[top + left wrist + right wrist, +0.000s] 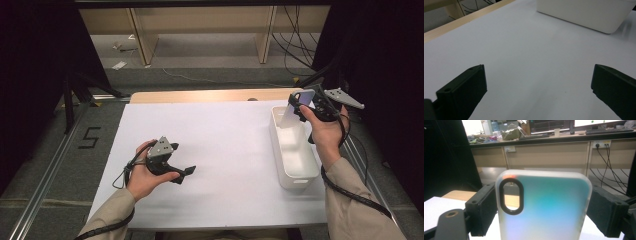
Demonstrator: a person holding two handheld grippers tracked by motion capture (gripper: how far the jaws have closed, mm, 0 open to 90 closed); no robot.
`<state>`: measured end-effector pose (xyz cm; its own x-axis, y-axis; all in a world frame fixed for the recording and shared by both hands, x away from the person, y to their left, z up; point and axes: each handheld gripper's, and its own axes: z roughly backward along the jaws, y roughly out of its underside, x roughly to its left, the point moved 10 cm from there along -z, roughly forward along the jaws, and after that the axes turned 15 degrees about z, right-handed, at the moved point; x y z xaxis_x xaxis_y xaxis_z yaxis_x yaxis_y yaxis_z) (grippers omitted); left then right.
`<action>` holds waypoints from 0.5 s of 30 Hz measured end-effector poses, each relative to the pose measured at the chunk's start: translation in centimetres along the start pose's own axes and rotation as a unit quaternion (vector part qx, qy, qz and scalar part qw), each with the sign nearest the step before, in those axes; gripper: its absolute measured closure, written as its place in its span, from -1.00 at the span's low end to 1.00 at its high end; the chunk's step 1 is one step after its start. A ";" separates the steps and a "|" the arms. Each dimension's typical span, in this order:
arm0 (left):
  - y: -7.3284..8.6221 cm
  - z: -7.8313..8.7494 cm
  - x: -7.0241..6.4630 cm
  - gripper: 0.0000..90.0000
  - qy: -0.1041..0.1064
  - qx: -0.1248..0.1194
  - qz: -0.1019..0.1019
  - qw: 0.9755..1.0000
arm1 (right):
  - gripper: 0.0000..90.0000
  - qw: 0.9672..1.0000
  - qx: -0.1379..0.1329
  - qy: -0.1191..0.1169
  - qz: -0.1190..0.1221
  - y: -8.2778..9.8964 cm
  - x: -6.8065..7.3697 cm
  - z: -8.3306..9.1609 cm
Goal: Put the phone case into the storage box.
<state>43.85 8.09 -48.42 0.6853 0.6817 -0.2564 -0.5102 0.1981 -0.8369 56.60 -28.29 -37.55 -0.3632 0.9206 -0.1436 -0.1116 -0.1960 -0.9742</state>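
Observation:
A translucent phone case (544,207) with a pale blue-green sheen and an oval camera cutout stands upright between the jaws of my right gripper (541,212), which is shut on its two long edges. From above, that right gripper (306,107) holds the phone case (295,112) over the far end of a white rectangular bin (295,172) at the right of the table. My left gripper (181,172) rests low over the white table sheet (220,150) at the near left, jaws wide open with nothing between them. Its left gripper (539,85) frames bare white sheet, with the bin (584,13) farther off.
A wooden table edge (200,95) runs along the far side of the white sheet. Beyond it are wooden shelving legs and loose cables on the floor. A metal rail runs along the floor at the left. Black cables trail from both grippers.

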 end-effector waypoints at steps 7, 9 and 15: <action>0.0 0.0 0.0 -1.00 0.000 0.000 0.000 1.000 | -0.60 1.000 -0.001 0.000 0.000 -0.1 -0.1 -0.2; 0.0 0.0 0.0 -1.00 0.000 0.000 0.000 1.000 | -0.60 1.000 -0.001 0.000 0.001 -0.1 -0.1 -0.2; 0.0 0.0 0.0 -1.00 0.000 0.000 0.000 1.000 | -0.60 1.000 -0.002 0.000 0.002 -0.2 0.0 -0.3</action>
<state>43.85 8.07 -48.40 0.6860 0.6810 -0.2563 -0.5096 0.1983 -0.8372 56.93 -28.13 -37.40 -0.3634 0.9198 -0.1481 -0.1067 -0.1990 -0.9742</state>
